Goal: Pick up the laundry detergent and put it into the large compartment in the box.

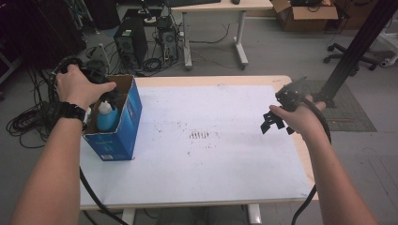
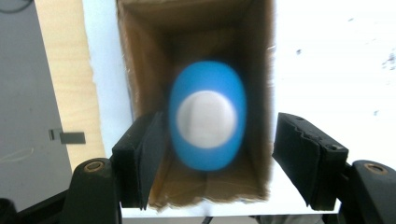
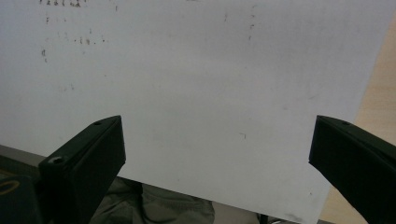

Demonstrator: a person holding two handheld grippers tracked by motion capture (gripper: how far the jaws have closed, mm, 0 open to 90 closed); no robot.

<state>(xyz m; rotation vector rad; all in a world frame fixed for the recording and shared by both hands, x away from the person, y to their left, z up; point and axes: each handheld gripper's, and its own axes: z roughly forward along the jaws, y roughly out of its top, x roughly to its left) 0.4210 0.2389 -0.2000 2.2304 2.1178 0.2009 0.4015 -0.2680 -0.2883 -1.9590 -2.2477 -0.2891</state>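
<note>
Both left jaws flank blue bottle (image 2: 208,116); apart.

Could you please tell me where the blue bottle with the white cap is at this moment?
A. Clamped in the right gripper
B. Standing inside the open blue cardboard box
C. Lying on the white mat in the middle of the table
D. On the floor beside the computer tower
B: the blue bottle stands upright inside the open blue box, and the left gripper looks down on its white cap between open jaws.
</note>
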